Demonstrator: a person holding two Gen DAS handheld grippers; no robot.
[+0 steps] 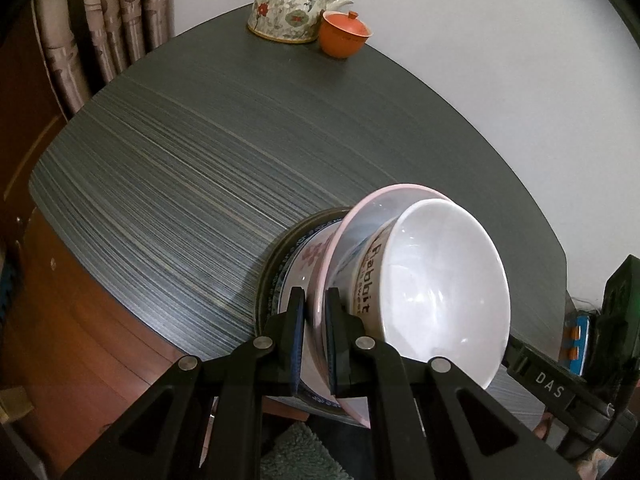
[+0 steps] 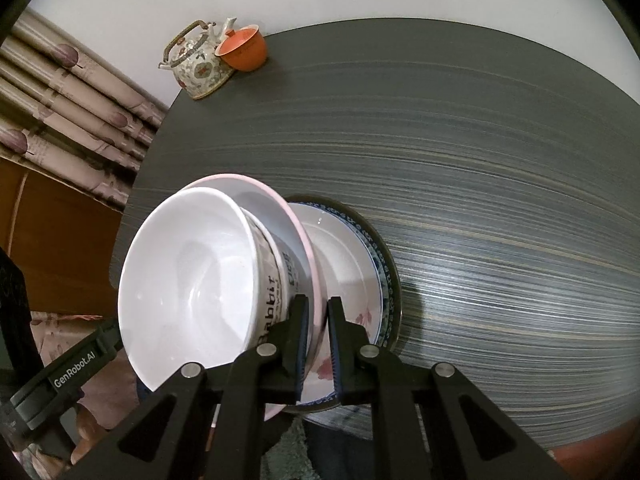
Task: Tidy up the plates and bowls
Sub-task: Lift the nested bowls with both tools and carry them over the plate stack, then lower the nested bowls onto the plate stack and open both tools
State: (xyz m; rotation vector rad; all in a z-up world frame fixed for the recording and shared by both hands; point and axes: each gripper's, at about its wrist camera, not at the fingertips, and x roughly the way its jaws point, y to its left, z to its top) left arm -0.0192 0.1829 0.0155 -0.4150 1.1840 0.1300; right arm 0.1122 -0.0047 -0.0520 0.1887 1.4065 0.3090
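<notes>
A pink-rimmed plate carries a white bowl with "Rabbit" lettering. It is held just over a white floral plate that lies on a dark-rimmed blue-patterned plate. My left gripper is shut on the pink plate's rim. In the right wrist view my right gripper is shut on the opposite rim of the pink plate, with the white bowl to its left and the floral plate and dark-rimmed plate to its right.
A dark grey streaked table holds a floral teapot and an orange lidded cup at its far edge. Curtains hang at left. The stack stands near the table's front edge.
</notes>
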